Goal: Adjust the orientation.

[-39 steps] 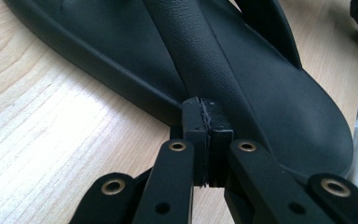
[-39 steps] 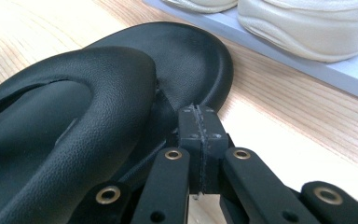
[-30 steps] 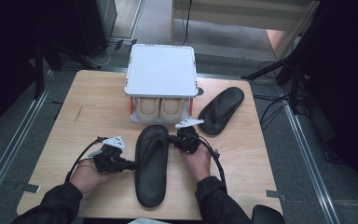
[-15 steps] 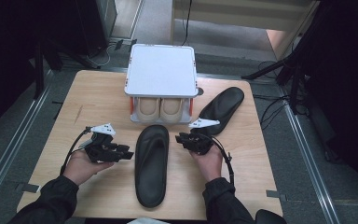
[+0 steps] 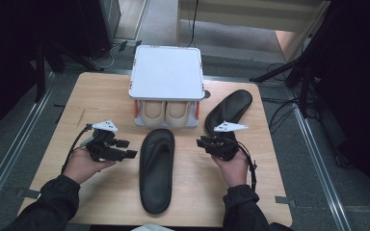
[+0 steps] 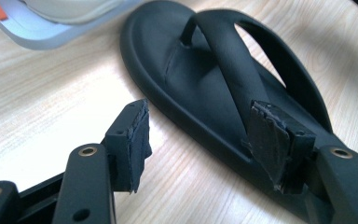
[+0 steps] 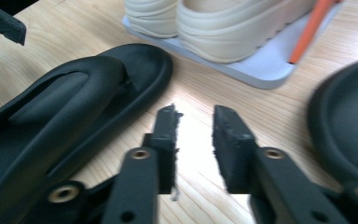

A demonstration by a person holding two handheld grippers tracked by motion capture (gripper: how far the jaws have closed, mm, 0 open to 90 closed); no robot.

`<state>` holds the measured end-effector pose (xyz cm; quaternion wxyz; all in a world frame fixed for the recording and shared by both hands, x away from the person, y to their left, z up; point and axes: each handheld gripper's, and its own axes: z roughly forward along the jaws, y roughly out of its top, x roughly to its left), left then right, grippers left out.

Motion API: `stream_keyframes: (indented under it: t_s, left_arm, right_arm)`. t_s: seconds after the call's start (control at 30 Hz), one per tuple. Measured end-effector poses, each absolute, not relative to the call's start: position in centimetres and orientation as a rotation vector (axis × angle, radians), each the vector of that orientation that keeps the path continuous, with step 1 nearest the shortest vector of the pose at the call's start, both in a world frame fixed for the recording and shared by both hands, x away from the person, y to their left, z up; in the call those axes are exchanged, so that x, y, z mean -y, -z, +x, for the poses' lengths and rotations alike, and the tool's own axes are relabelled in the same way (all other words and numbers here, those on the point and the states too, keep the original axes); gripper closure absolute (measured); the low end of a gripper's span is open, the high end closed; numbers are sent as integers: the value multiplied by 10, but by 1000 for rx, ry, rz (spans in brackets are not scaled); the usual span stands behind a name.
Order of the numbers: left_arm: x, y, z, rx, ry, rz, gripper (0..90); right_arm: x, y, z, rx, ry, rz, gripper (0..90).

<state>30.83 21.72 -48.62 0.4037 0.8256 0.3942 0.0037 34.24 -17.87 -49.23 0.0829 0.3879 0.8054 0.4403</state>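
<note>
A black flip-flop (image 5: 156, 168) lies flat in the middle of the wooden table (image 5: 101, 96), toe toward the far side. My left gripper (image 5: 126, 148) hovers just left of it. Its jaws have just been opening, and in the left gripper view they (image 6: 205, 140) stand wide apart with nothing gripped, the flip-flop (image 6: 205, 79) lying beyond them. My right gripper (image 5: 201, 143) is a little to the right of the flip-flop. Its jaws have just been closing, and in the right gripper view they (image 7: 195, 140) keep a narrow gap over bare wood, beside the flip-flop (image 7: 65, 116).
A second black flip-flop (image 5: 229, 109) lies at the back right, its edge (image 7: 345, 126) close to my right gripper. A white two-level rack (image 5: 166, 72) stands at the back centre with a pair of beige shoes (image 5: 166, 113) on its lower shelf.
Both grippers were shut at the sides of the middle flip-flop. They have let go, opened, and drawn away outward to left and right. The flip-flop stays flat on the table.
</note>
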Motion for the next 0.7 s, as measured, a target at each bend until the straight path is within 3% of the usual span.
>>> stream_keyframes:
  t_s: [0.17,0.7]
  left_arm:
    - [-219,486,309,-995,-17,2075,397]
    - [-220,484,314,-1011,-36,2086,401]
  right_arm:
    - [196,490,342,-2366,-1310,1203,900]
    - [261,493,363,-2234,-1233,1337,900]
